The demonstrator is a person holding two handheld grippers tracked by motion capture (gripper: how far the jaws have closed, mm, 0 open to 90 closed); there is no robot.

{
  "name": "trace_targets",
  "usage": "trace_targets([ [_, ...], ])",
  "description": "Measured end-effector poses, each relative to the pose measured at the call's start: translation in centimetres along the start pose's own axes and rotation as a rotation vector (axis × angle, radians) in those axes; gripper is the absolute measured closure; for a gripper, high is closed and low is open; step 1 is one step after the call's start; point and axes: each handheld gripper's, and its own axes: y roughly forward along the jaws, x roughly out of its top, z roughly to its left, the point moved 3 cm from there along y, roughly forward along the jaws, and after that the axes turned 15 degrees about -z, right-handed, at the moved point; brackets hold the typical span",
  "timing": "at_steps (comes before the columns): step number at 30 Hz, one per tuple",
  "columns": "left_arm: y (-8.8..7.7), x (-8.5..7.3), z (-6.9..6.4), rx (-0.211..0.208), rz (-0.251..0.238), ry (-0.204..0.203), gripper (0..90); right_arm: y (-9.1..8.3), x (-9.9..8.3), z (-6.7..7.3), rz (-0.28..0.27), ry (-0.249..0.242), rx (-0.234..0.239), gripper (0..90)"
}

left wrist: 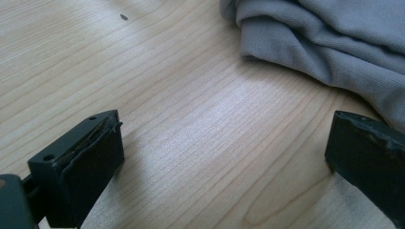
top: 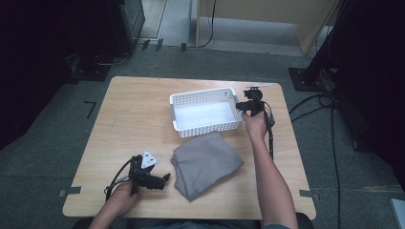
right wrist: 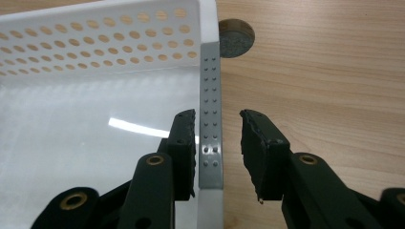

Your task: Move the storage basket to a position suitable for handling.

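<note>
A white perforated basket (top: 203, 94) stands on the wooden table (top: 133, 109), toward the back right, and holds nothing. My right gripper (top: 241, 106) is at the basket's right end. In the right gripper view its jaws straddle that end wall (right wrist: 210, 95): the left pad lies against the inner side, while the right pad stands off the outer side with a gap, so the right gripper (right wrist: 217, 117) is open. A folded grey cloth (top: 205, 164) lies in front of the basket. My left gripper (top: 165, 180) rests low on the table left of the cloth (left wrist: 334, 38), its jaws wide apart and the left gripper (left wrist: 227, 124) holding nothing.
A small round disc (right wrist: 234, 43) sits in the tabletop just beyond the basket's corner. The right gripper's cable (top: 271, 138) trails along the table's right side. Bare wood spreads over the table's left half. Dark equipment and cables stand on the floor around the table.
</note>
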Motion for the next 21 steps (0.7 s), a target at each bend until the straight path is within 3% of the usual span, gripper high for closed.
trace_targets([
  [9, 0.0, 0.0, 0.0, 0.000, 0.000, 0.000, 0.0, -3.8, 0.2, 0.1, -0.050, -0.043, 0.033, 67.1],
  [12, 0.0, 0.0, 0.0, 0.000, 0.000, 0.000, 0.0, -4.9, -0.3, 0.7, -0.057, -0.055, 0.065, 70.5],
  [16, 0.0, 0.0, 0.0, 0.000, 0.000, 0.000, 0.0, -6.1, -1.5, 2.4, -0.056, -0.078, 0.130, 75.7],
  [21, 0.0, 0.0, 0.0, 0.000, 0.000, 0.000, 0.0, -6.3, -2.8, 4.4, -0.048, -0.104, 0.184, 77.2],
])
